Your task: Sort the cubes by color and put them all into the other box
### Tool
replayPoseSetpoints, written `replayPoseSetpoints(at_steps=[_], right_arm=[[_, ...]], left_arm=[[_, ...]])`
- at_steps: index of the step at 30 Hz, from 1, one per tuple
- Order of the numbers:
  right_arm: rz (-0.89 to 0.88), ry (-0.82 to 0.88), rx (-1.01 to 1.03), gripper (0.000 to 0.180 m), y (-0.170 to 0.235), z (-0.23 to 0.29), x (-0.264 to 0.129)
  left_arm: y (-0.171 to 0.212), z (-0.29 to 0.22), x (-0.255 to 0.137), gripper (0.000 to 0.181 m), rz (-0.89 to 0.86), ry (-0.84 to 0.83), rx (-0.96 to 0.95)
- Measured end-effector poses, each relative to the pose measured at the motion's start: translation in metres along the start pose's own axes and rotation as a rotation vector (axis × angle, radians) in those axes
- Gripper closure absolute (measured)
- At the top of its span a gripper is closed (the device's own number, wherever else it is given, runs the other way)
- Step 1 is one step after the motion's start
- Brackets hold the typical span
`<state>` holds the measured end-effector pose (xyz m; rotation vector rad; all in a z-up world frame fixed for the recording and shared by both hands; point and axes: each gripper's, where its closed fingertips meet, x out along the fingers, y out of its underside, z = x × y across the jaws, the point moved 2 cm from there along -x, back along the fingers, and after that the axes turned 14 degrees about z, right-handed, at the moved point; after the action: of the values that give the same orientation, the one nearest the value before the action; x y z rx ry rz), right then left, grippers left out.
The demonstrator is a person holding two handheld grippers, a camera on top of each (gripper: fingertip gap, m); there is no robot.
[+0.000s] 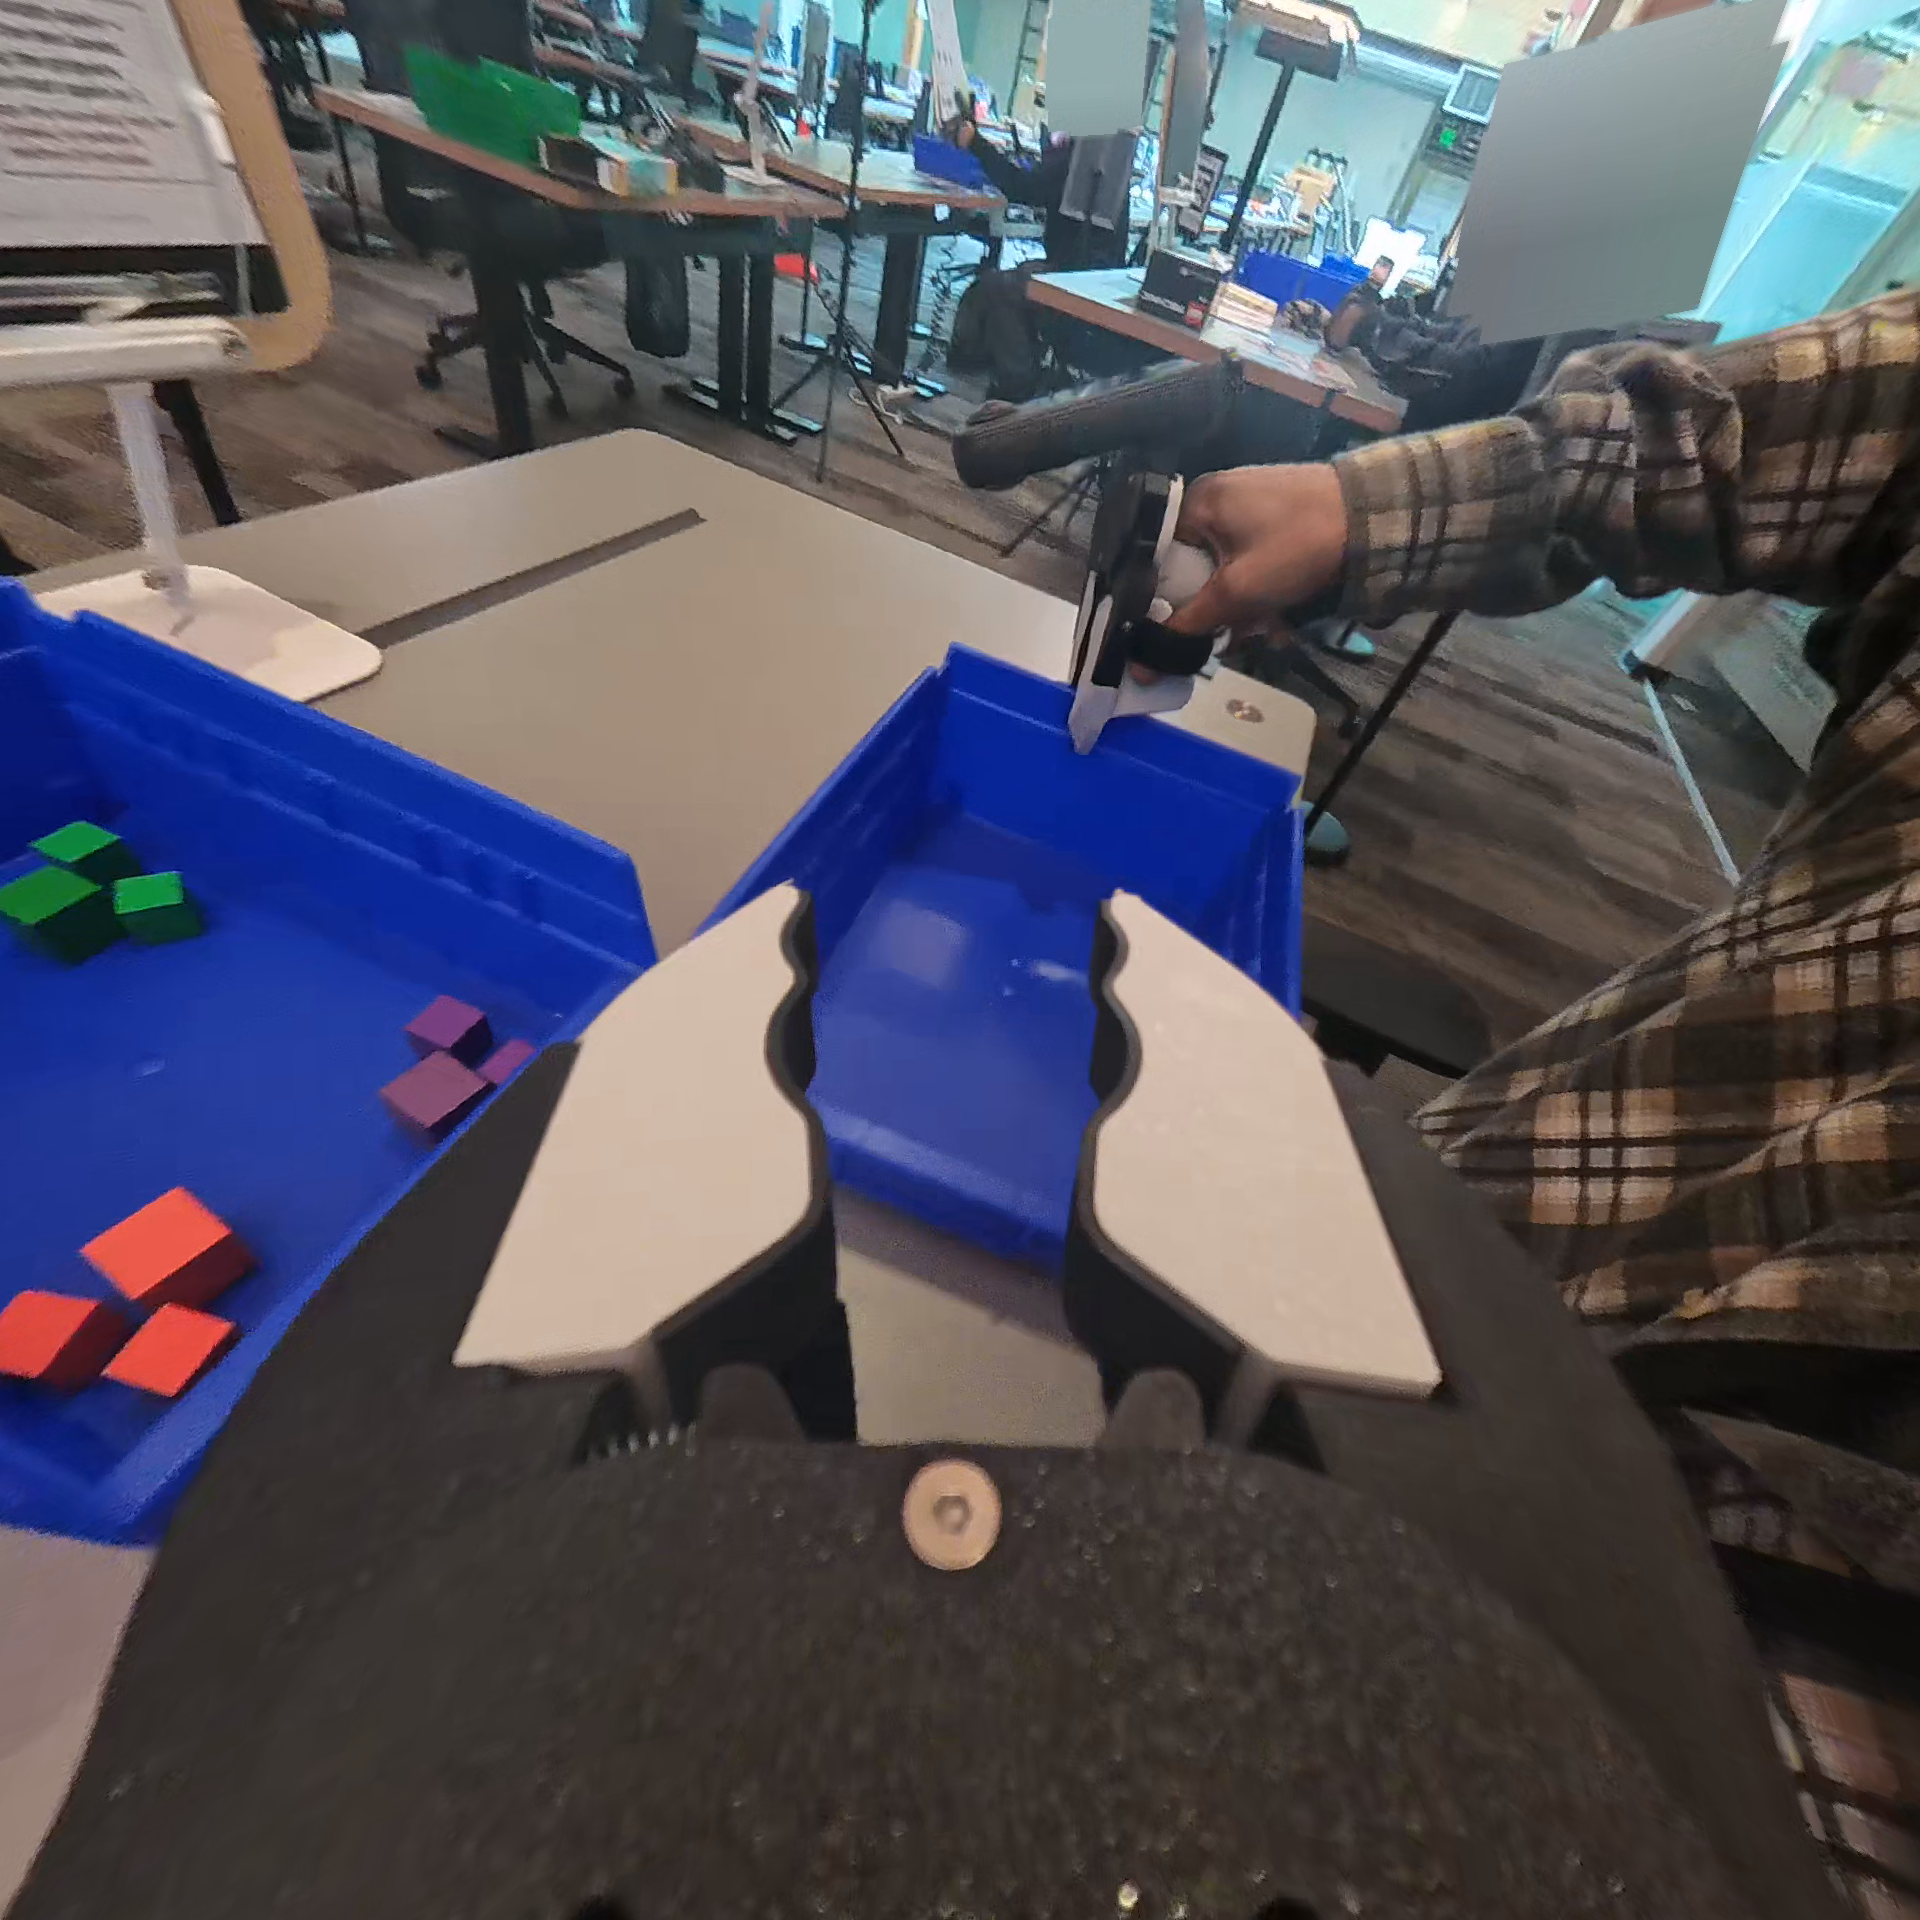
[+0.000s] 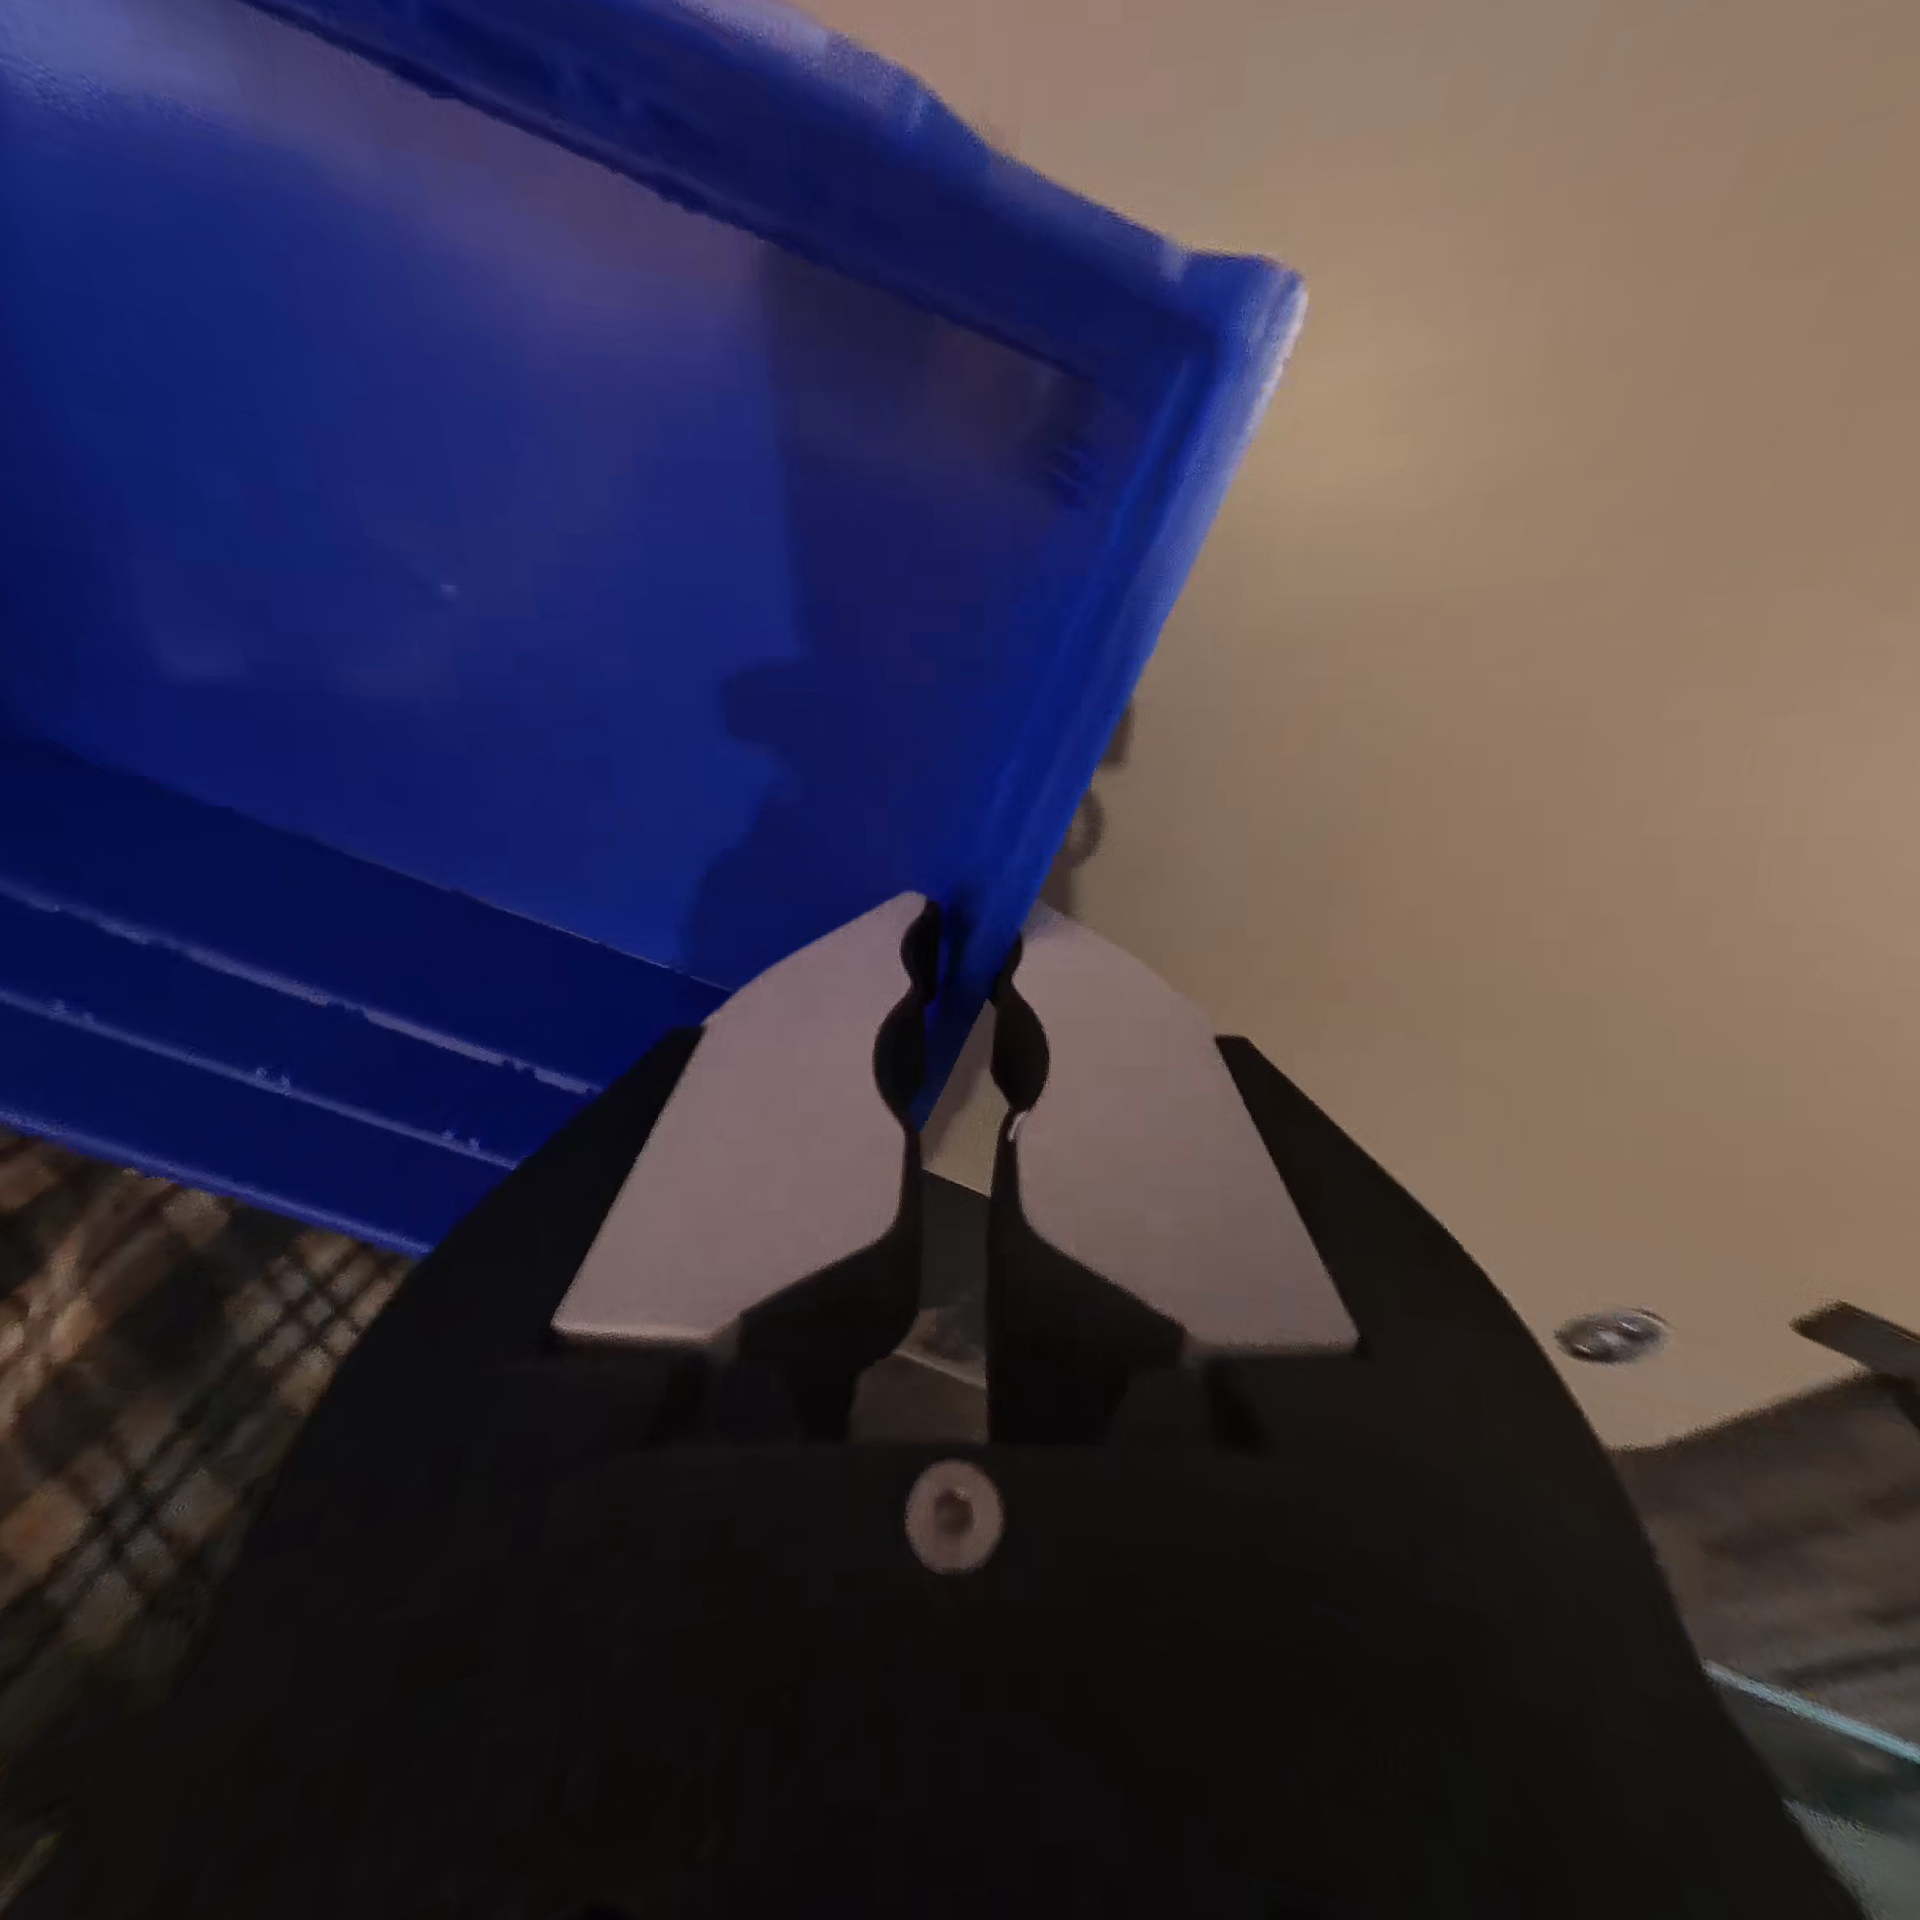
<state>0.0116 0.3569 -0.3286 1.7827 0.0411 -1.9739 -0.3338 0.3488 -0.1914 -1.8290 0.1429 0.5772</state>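
My left gripper (image 1: 951, 1023) fills the bottom of the left wrist frame, jaws spread wide, nothing between them, hovering over the near edge of the small blue box (image 1: 1039, 997) at frame centre. That box looks empty inside. In the right wrist view my right gripper (image 2: 961, 997) is clamped on the thin wall of the same small box (image 2: 520, 520), at its corner edge; the picture is blurry, so exact bite depth I can't tell. Far side of the left view shows that right gripper (image 1: 1091, 717) pinching the far rim, a hand (image 1: 1247, 561) in a plaid sleeve gripping the handle, tool pointing steeply down.

Cubes sit in the big blue box (image 1: 343, 831) at left of frame, already grouped: red cubes (image 1: 166, 1247) lower left, purple cubes (image 1: 442, 1070) mid, green cubes (image 1: 94, 894) upper left, groups well apart from each other.

Handling guess: cubes look small, hard, painted, light; flat faces, so pinch across two opposite faces, from above. Packed neighbours touch, so fingers may nudge them. The small box is stiff plastic, light when empty; a rim pinch works but it could swing or slip on the smooth wall. The grey table (image 1: 582, 623) lies beyond.
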Motion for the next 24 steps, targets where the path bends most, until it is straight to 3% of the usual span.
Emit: replayPoseSetpoints(at_steps=[7,14,17,19,22,24], right_arm=[[0.148,0.100,0.026,0.175,-0.006,-0.125,-0.022],[0.253,0.408,-0.061,0.168,-0.054,-0.247,-0.056],[0.170,0.543,-0.103,0.158,-0.090,-0.270,-0.077],[0.082,0.599,-0.097,0.126,-0.103,-0.273,-0.099],[-0.064,0.588,-0.016,0.110,-0.093,-0.270,-0.134],[-0.142,0.552,0.076,0.111,-0.068,-0.273,-0.152]], left_arm=[[0.009,0.020,-0.001,0.140,-0.010,0.014,0.001],[0.011,0.036,0.011,0.140,0.001,0.009,-0.012],[0.012,0.040,0.013,0.140,0.009,0.000,-0.024],[0.014,0.040,0.013,0.140,0.012,-0.004,-0.028],[0.018,0.041,0.012,0.140,0.017,-0.008,-0.032],[0.019,0.042,0.009,0.140,0.012,-0.004,-0.038]])
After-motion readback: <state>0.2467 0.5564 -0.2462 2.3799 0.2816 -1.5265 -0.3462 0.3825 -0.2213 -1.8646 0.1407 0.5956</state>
